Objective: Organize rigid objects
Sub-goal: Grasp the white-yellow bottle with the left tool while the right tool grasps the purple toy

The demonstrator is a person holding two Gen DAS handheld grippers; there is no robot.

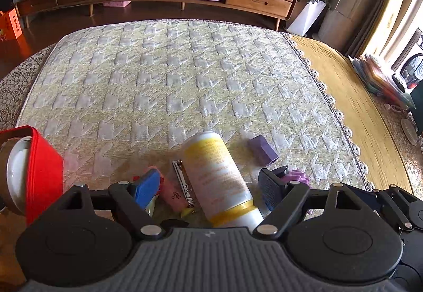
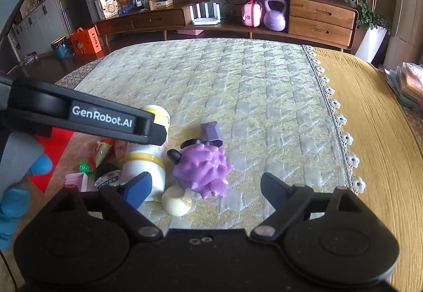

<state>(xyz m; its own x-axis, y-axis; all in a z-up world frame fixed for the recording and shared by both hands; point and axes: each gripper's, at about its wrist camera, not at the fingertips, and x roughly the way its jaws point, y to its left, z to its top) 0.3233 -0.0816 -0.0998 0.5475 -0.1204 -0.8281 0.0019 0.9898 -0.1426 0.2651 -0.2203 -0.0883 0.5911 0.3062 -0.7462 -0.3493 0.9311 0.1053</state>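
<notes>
A white bottle with yellow bands (image 1: 216, 175) lies on the quilted mat (image 1: 185, 80), and my left gripper (image 1: 208, 186) stands open astride it without touching it. A metal nail clipper (image 1: 183, 183) and a pink block (image 1: 171, 194) lie just left of the bottle. In the right wrist view my right gripper (image 2: 207, 187) is open around a purple spiky toy (image 2: 203, 170), its pads clear of it. A small purple block (image 2: 210, 130) lies just beyond the toy and a cream round piece (image 2: 177, 202) beside it. The bottle (image 2: 148, 165) shows under the left gripper's black housing (image 2: 79, 112).
A red box (image 1: 39, 173) holding a tape roll (image 1: 13, 173) stands at the left. Small packets, a green piece and a little jar (image 2: 108, 178) lie near the bottle. A blue-gloved hand (image 2: 15, 202) is at the left. A yellow cloth with a lace edge (image 2: 370, 133) lies to the right.
</notes>
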